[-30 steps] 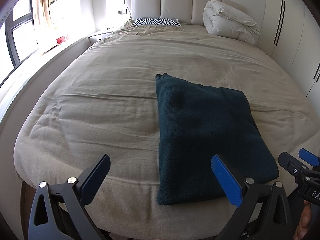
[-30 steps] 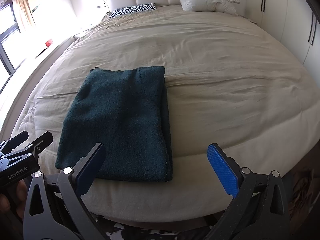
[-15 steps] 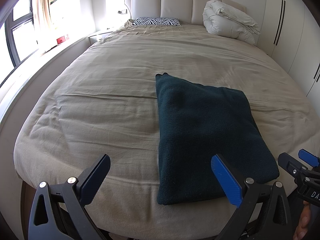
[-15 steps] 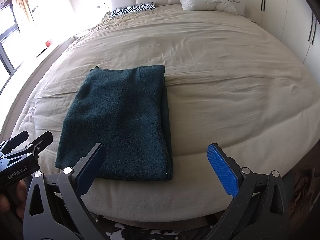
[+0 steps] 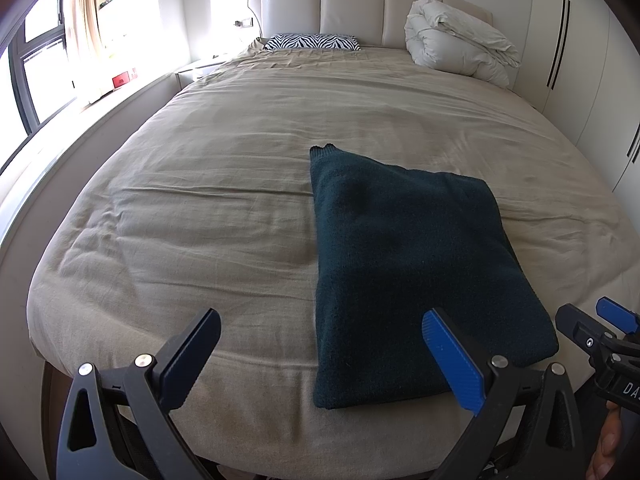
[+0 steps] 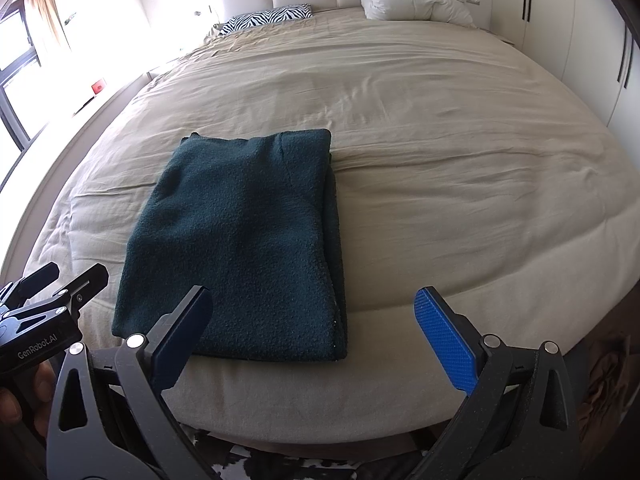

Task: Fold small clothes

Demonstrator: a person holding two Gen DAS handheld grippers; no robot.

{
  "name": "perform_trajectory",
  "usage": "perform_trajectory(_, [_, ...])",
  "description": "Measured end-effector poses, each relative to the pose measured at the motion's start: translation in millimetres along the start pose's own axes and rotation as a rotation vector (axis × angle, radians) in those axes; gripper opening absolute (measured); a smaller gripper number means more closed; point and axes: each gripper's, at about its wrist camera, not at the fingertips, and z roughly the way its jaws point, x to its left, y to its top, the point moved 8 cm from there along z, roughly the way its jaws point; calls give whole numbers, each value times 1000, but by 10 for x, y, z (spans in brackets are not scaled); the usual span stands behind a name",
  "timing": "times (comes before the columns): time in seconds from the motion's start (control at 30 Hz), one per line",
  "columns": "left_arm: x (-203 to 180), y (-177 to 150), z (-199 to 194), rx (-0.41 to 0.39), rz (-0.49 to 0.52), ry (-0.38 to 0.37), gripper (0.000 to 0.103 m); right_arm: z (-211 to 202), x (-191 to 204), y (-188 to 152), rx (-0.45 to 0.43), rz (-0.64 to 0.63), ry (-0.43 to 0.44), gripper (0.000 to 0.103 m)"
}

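Left claw [image 5: 320, 354] and right claw [image 6: 314, 330] hang wide open, holding nothing. The folded green sweater [image 6: 240, 248] lies flat on the bed [image 6: 440, 160].

A beige-covered bed [image 5: 224, 208] with a padded headboard [image 5: 352, 8] stands beside bright windows [image 5: 40, 64] and white wardrobes [image 5: 580, 60].

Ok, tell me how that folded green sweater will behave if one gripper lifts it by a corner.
The green sweater looks like soft fleecy knit, so it would probably sag and unfold. Its stacked layers show along one edge, so they may slide apart. It likely won't slip on the wrinkled bedspread.
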Motion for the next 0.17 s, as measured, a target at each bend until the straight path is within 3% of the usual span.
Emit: perform_trajectory(0.17, [-8, 17, -8, -10, 11, -1, 103, 4, -5, -2, 1, 2, 0, 103])
